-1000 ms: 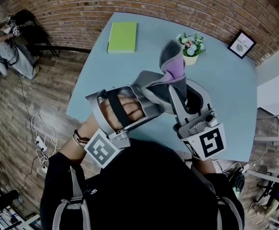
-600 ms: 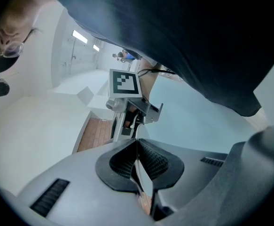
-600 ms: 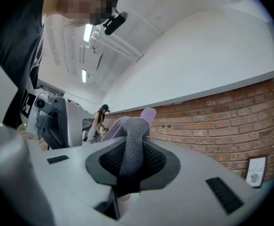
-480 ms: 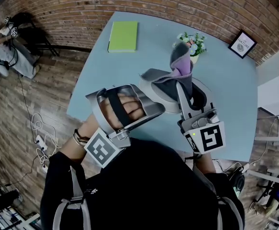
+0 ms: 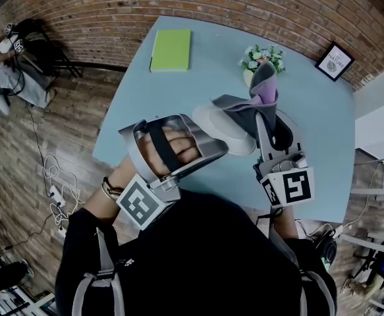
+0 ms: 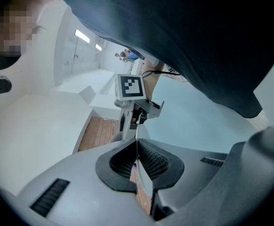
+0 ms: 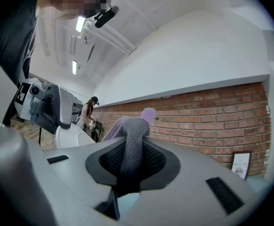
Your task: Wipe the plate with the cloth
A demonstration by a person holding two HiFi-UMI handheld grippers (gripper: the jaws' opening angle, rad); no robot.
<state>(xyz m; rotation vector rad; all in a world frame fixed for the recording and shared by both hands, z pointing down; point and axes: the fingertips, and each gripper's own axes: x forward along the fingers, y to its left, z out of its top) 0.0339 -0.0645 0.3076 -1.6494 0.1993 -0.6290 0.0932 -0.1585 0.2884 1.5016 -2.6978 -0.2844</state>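
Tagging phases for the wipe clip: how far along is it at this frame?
Done: both pickups. The left tool is shut on the rim of the plate, and the right tool is shut on the cloth. Both are held up over the table.
In hand: the cloth drapes at the plate's far edge.
Left: the wiping itself. Nothing shows how much of the face has been covered.

the cloth (image 5: 262,89) hides perhaps half of the plate (image 5: 219,128) from above.

Dim, fisheye-warped, dark vignetted corners
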